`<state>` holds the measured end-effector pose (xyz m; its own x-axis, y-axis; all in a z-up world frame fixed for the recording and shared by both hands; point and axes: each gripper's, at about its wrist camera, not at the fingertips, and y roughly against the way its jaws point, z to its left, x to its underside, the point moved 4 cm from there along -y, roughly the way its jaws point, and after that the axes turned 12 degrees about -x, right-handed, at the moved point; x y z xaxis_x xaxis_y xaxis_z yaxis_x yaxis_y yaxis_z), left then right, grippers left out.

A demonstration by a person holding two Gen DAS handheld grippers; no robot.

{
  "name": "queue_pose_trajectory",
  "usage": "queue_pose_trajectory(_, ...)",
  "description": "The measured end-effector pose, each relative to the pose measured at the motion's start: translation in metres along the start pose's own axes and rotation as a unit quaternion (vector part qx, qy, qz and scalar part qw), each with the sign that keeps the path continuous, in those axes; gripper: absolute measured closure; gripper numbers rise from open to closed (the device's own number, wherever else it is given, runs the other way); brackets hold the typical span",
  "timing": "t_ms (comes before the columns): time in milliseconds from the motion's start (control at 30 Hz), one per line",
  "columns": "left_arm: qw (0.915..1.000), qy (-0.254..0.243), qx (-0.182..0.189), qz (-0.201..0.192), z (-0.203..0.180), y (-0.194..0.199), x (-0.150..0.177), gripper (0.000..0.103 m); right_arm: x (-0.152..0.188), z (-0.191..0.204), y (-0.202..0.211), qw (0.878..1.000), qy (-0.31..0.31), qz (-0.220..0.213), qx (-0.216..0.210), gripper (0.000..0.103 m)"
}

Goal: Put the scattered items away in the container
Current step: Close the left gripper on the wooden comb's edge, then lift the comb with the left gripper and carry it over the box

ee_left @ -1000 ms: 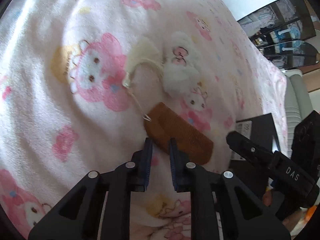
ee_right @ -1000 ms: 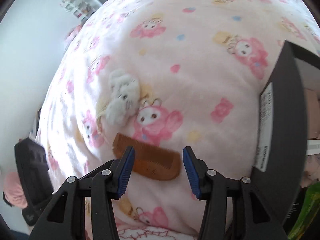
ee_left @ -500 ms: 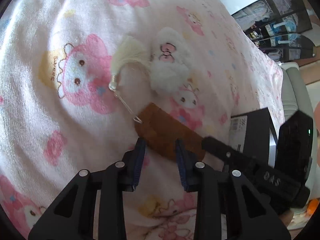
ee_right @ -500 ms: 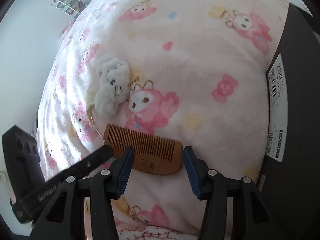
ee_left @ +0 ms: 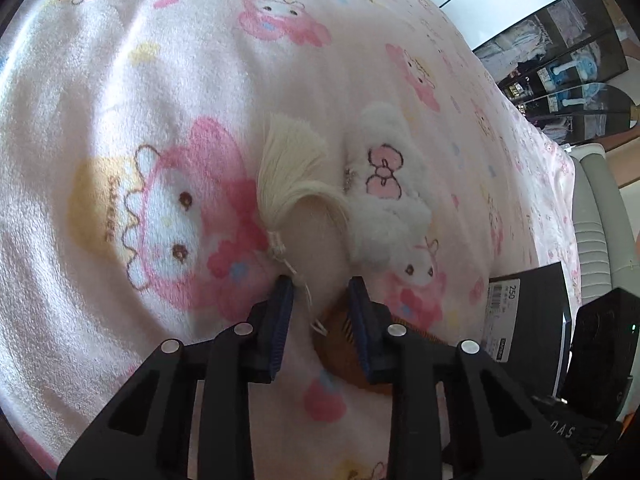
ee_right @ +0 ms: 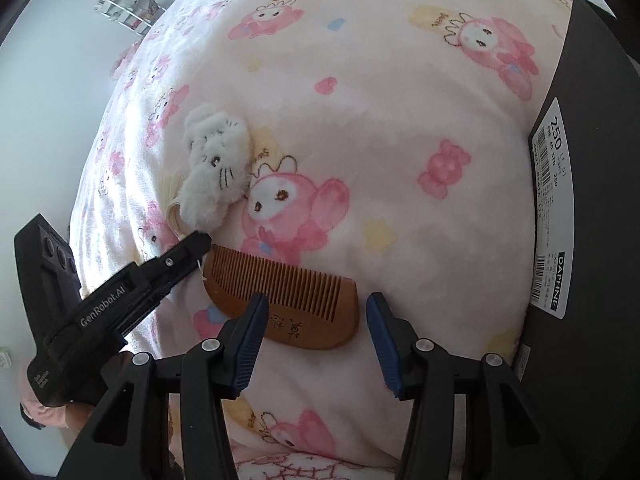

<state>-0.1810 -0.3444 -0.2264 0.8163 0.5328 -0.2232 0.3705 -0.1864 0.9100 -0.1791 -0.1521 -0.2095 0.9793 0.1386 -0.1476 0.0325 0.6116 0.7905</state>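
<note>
Moved: left gripper (ee_left: 320, 312) advanced, jaws spread wider, straddling tassel cord (ee_left: 306, 294).
Right gripper (ee_right: 316, 340): jaws apart, empty, over comb (ee_right: 288, 300).
Plush toy (ee_right: 214, 170): beyond comb.
Box (ee_right: 592, 240): right of comb.
Progress: nothing lifted; comb and toy unpacked.

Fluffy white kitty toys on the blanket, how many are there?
1. The fluffy white kitty toy lies on the pink blanket, just beyond the wooden comb. Others may be hidden.

Box (ee_right: 592, 216) walls right – blanket (ee_right: 400, 120) ahead open.
</note>
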Motion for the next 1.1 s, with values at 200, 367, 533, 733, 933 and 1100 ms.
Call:
queue_pose_trajectory(200,0.9986,-0.033,0.032,0.026,-0.016,0.021,0.031,0.079,-0.008,-0.005,0.01,1.0,0.006,-0.02,0.018,0.055)
queue_pose_trajectory(367,0.999,-0.027,0.027,-0.024,-0.011,0.044,0.016,0.076,-0.014,0.0,0.002,1.0,0.01,-0.025,0.015,0.055)
queue_pose_trajectory(533,0.9997,-0.02,-0.003,0.013,-0.007,0.002,0.006,0.075,-0.014,-0.01,-0.017,1.0,-0.011,0.008,0.01,0.055)
queue_pose_trajectory(733,0.9994,-0.015,0.027,0.018,-0.014,0.021,0.026,0.076,-0.013,0.003,0.0,1.0,0.01,-0.005,-0.013,0.056)
queue_pose_trajectory(933,0.9969,-0.034,0.065,-0.028,-0.037,0.09,0.046,0.077,0.003,0.024,0.065,0.997,0.04,-0.052,-0.044,0.057)
queue_pose_trajectory(1100,0.9922,-0.056,0.1,-0.048,-0.071,0.127,0.059,0.077,0.014,0.034,0.107,0.993,0.047,-0.093,-0.057,0.057)
